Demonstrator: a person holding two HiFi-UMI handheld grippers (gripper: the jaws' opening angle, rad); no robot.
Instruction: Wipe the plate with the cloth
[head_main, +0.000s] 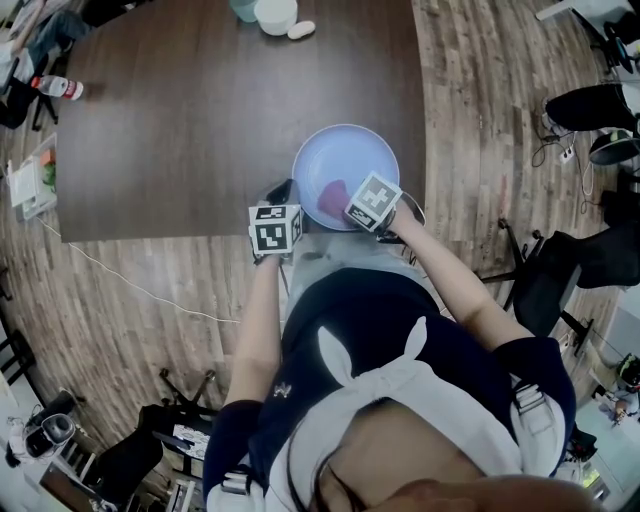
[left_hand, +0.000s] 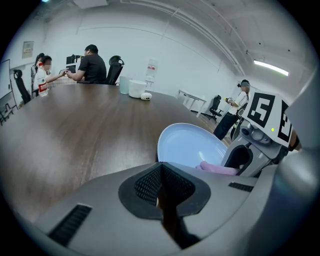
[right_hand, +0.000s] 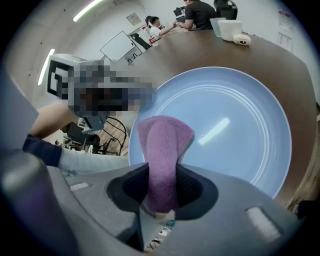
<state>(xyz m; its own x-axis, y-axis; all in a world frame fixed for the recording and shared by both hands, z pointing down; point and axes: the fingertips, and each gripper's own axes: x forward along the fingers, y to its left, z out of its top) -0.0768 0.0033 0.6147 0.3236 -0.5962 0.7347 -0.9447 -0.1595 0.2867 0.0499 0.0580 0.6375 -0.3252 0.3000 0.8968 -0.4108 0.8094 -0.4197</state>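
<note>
Two claws sit at the near edge of the dark tabletop (head_main: 200, 120). The right claw (right_hand: 161, 187) pinches a folded purple terry cloth (right_hand: 166, 142), whose free end reaches over the pale blue plate (right_hand: 235, 125) close to its near rim. The left claw (left_hand: 160, 172) is pressed together on nothing, just beside the plate's rim; whether it touches I cannot tell. The cloth looks soft, light and floppy, so it is best gripped short, near the fold. The plate seems stiff, glossy, breakable and likely to slide, so steady it at the rim.
</note>
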